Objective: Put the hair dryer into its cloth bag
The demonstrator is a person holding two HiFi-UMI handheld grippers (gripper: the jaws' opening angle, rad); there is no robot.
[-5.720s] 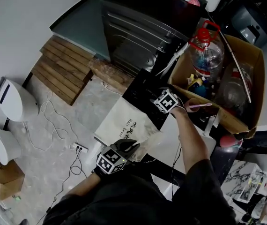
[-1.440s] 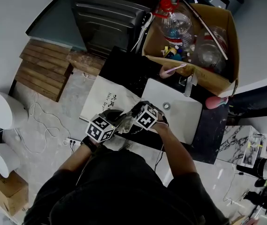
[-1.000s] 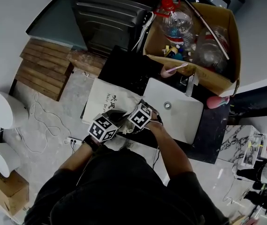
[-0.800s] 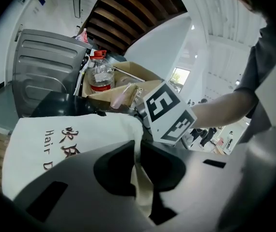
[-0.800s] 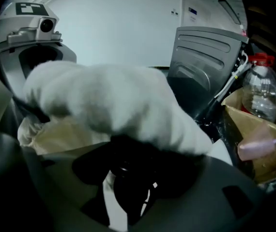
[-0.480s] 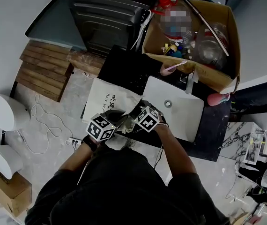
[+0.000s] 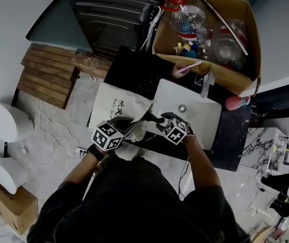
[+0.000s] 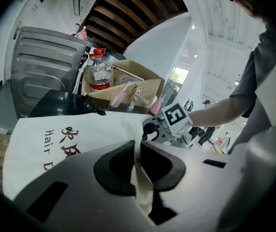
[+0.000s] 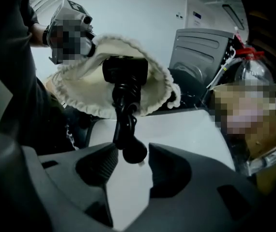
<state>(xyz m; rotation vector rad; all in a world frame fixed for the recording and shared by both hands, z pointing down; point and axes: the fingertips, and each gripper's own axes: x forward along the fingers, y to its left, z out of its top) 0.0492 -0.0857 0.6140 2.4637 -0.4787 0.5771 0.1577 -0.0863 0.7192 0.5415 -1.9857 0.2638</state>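
Observation:
A cream cloth bag (image 7: 115,104) printed "Hair Dryer" lies over the black counter's left edge. My left gripper (image 7: 128,125) is shut on the rim of the cloth bag (image 8: 51,141), holding its mouth up; cloth shows pinched between the jaws of the left gripper (image 8: 139,167). In the right gripper view the black hair dryer (image 9: 125,70) sits in the frilly bag mouth (image 9: 160,88), its end and bundled cord (image 9: 127,129) hanging out. The cord's rounded end lies between the jaws of my right gripper (image 9: 130,164), which are closing with gaps on both sides. That right gripper (image 7: 158,119) hovers at the white basin's left edge.
A white sink basin (image 7: 197,116) with a drain and a tap (image 7: 205,87) lies right of the bag. Behind it stands a cardboard box (image 7: 236,77) of bottles and clutter. A dark appliance (image 7: 111,16) is at the back. Cables trail on the floor (image 7: 48,140).
My right gripper has drawn back to the right, away from the bag mouth and toward the basin. The left gripper has kept its hold on the bag rim in place.

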